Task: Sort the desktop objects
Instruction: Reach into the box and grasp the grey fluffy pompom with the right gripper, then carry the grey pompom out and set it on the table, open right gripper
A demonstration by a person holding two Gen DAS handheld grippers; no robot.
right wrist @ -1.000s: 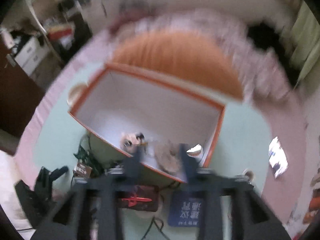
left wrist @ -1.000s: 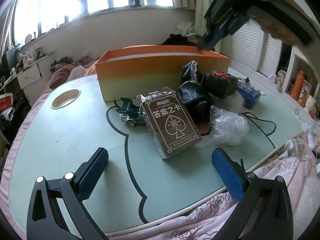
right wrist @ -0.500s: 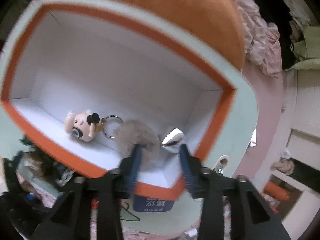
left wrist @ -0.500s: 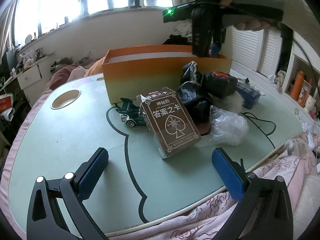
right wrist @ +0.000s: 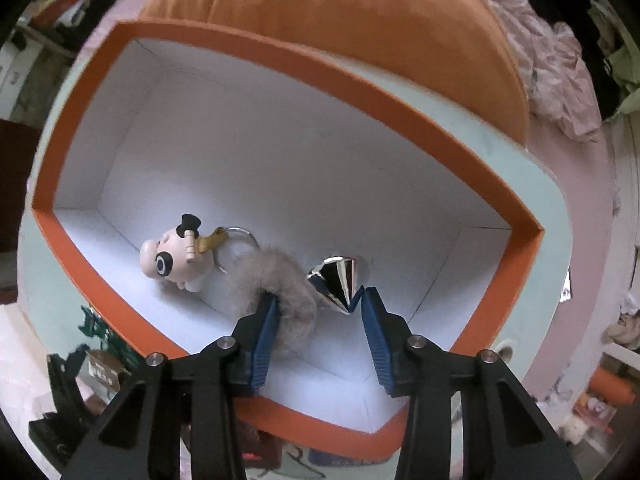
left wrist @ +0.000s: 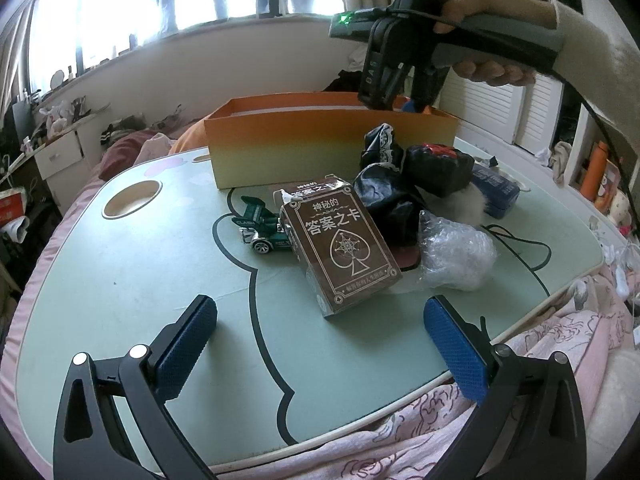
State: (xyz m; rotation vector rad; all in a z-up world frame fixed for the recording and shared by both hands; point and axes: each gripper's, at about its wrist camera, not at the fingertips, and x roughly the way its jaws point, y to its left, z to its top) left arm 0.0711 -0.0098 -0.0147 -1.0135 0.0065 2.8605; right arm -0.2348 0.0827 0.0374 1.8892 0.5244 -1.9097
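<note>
- box (right wrist: 276, 60): matt card, orange rim, smooth white inside
- key ring (right wrist: 240, 236), 10 o'clock of fur tail: shiny metal
- pig figure (right wrist: 176, 260): smooth plastic look
- fur tail (right wrist: 276, 276): fluffy grey
- faceted piece (right wrist: 336, 280): mirror-glossy
- card pack (left wrist: 340, 240): glossy film wrap
- bag (left wrist: 456, 256): crinkly clear plastic
- gripper pads (left wrist: 184, 344): blue, ribbed rubbery
- table (left wrist: 120, 280): smooth matt green

My box (right wrist: 404, 98) is orange along the rim, white inside; from outside it fades orange to pale yellow. In it lie a cream figure (right wrist: 176, 258) with a black hat, grey fluff (right wrist: 276, 276) at its three o'clock, then a silver-and-black piece (right wrist: 336, 276). My pads (left wrist: 186, 344) are blue, cross-hatched. The card box (left wrist: 340, 240) is brown with white print; the toy car (left wrist: 264, 226) at its nine o'clock is green.
</note>
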